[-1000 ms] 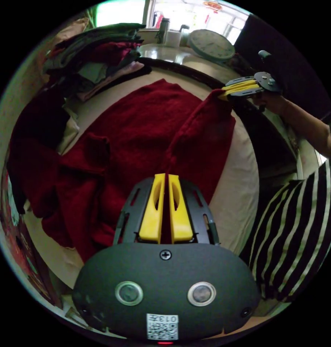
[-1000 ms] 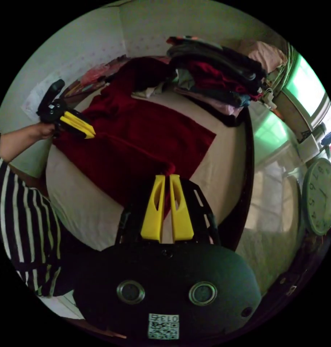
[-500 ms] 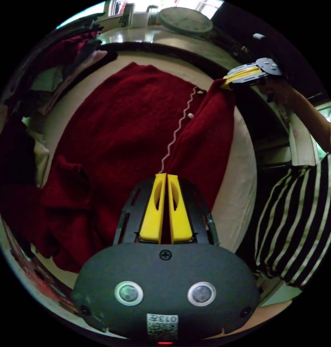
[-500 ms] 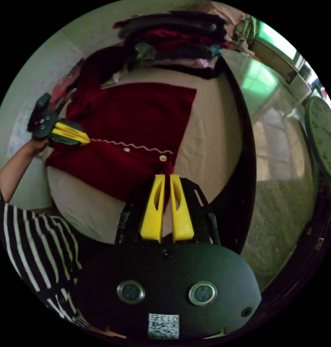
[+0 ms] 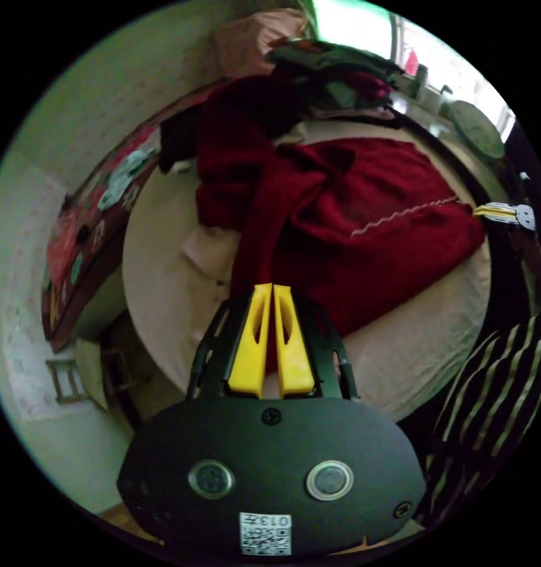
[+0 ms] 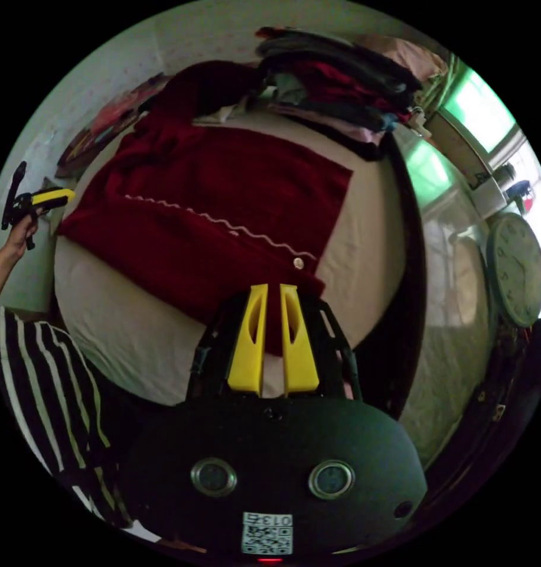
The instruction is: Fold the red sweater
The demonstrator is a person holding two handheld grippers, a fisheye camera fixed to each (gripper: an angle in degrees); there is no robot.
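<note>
Lying flat, the red sweater (image 6: 223,201) stretches lengthwise between both grippers.

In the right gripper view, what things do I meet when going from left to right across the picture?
Left tool → red sweater → bare table edge → round clock.

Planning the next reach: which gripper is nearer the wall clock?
Right. The right gripper holds the red sweater at the table edge on the wall clock side; the left gripper is at the far end.
</note>
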